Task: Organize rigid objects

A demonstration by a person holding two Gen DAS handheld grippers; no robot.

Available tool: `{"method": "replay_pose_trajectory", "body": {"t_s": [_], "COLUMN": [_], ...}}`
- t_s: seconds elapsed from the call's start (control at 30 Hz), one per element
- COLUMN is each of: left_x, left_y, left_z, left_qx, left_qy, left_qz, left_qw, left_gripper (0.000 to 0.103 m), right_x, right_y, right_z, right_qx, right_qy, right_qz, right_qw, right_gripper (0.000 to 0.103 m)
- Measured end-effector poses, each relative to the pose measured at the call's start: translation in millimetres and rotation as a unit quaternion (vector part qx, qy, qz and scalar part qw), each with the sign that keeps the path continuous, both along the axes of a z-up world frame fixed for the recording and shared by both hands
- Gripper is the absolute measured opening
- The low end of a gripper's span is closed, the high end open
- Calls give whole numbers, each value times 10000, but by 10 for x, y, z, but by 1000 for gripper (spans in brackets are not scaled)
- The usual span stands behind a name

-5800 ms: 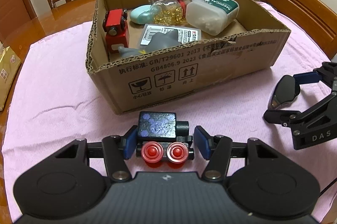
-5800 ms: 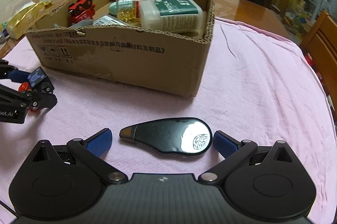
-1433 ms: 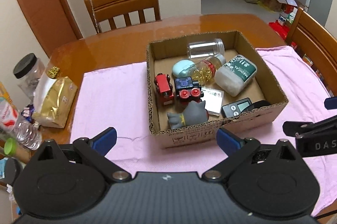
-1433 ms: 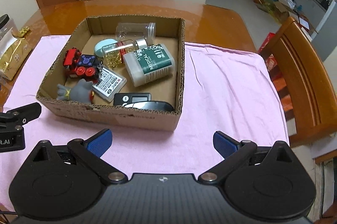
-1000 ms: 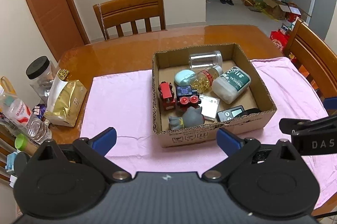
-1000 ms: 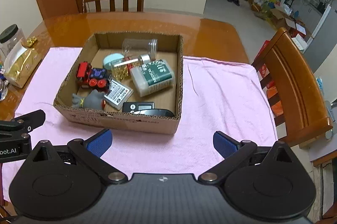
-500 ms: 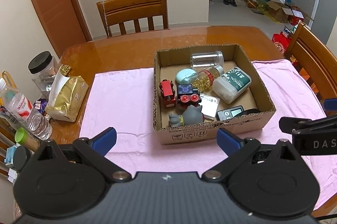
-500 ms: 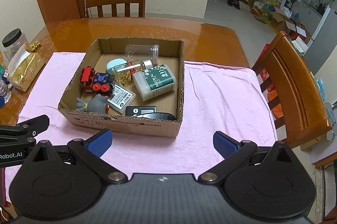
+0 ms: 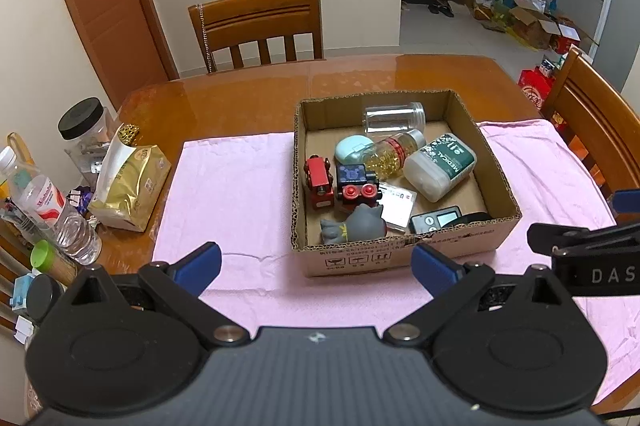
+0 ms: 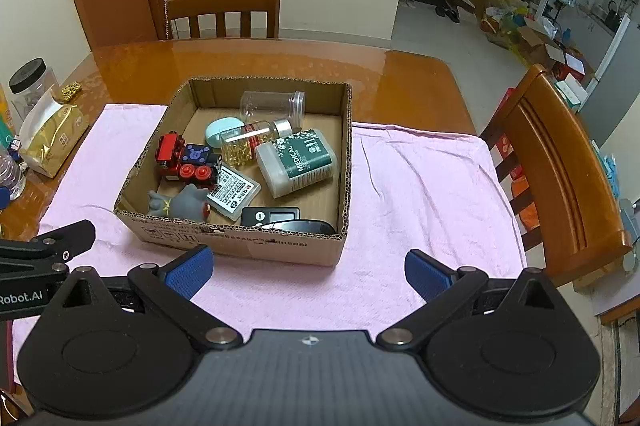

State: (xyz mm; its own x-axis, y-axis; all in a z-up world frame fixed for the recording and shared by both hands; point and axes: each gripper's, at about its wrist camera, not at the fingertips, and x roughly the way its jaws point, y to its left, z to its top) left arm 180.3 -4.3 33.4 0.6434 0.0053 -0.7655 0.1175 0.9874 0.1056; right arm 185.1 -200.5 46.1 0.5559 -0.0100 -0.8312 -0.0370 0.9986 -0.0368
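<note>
Jaws spread wide on both tools, nothing between them. Left gripper (image 9: 316,264) and right gripper (image 10: 308,272) hang above the near edge of the pink cloth (image 9: 236,193), well apart from the cardboard box (image 9: 404,258).

Box sits at 12 o'clock from both grippers. Inside:
- red toy train (image 9: 319,179) and dark toy engine (image 9: 356,181) at 9 o'clock, touching
- grey figure (image 9: 354,226) at 7 o'clock, against the near wall
- white medical bottle (image 10: 296,161) at 3 o'clock, lying on its side
- capsule bottle (image 10: 250,141) and clear jar (image 10: 274,105) toward 12 o'clock
- small black device (image 10: 270,214) and dark oval item (image 10: 300,226) at 5 o'clock

No rigid item visible on the cloth outside the box. Judgement: gathering looks finished; this reads as the pull-back step. Next move probably calls only for parking both tools, unless something lies out of view.
</note>
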Motion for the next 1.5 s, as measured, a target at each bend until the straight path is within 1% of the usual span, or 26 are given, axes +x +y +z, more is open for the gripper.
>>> {"method": "replay_pose_trajectory", "body": {"t_s": [1.5], "left_x": [2], "left_y": [-21], "left_z": [4], "left_qx": [-58], "left_qy": [16], "left_qz": [128], "left_qw": [9999], "left_gripper": [101], "right_x": [14], "right_y": [14], "right_z": [22], "right_qx": [45], "right_qy": [-17], "right_qz": [33], "right_qw": [10000], "right_gripper": [103]}}
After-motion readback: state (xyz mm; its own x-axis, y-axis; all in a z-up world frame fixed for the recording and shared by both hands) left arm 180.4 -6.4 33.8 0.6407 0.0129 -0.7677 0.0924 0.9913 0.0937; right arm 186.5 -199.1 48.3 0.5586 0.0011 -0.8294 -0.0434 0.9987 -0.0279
